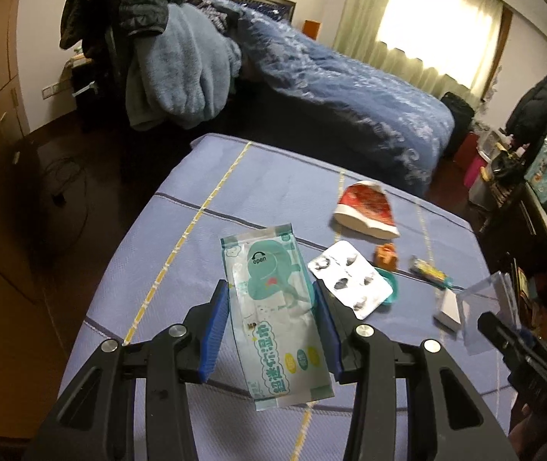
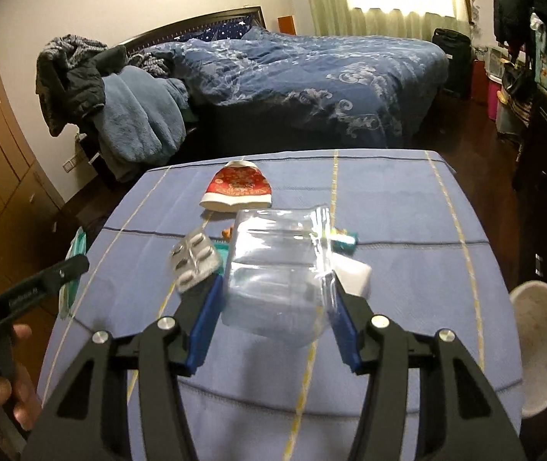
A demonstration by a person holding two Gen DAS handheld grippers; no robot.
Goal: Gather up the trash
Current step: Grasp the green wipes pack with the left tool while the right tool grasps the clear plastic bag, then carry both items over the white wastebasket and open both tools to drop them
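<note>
Blue-lilac striped cloth covers the table (image 1: 235, 176); trash is spread over its middle. Behind it, far side: bed with a blue patterned duvet (image 1: 350, 88).

Largest held item: clear plastic packaging (image 2: 273, 269), clamped between the blue pads of the right gripper (image 2: 277, 299), lifted off the cloth and tilted toward the camera. Pads press both its sides, grip closed on it. This gripper points down and forward over the table's middle. In the left wrist view it shows only as a black body at the right edge, the clear plastic in front of it.

Wet wipes pack (image 1: 273, 307), teal and white, is pinched across its width by the left gripper (image 1: 273, 307); the pack's far end sticks out past the fingertips and its near end hangs below them, clear of the cloth. Left gripper angles down and sits left of the right one; a hand (image 2: 0, 392) wraps its handle at the near left of the right wrist view.

Still on the cloth:
- red and white paper cup (image 1: 365, 207), on its side, far centre
- white box (image 2: 356, 274), just right of the right gripper's tip
- silver blister pack (image 1: 350, 280), just right of the wipes pack, overlapping a teal lid (image 1: 390, 288)
- candy wrapper (image 1: 431, 272), right of the blister pack
- small orange piece (image 1: 385, 255), between cup and blister pack

White bowl (image 2: 542, 349) at the table's near right edge.
</note>
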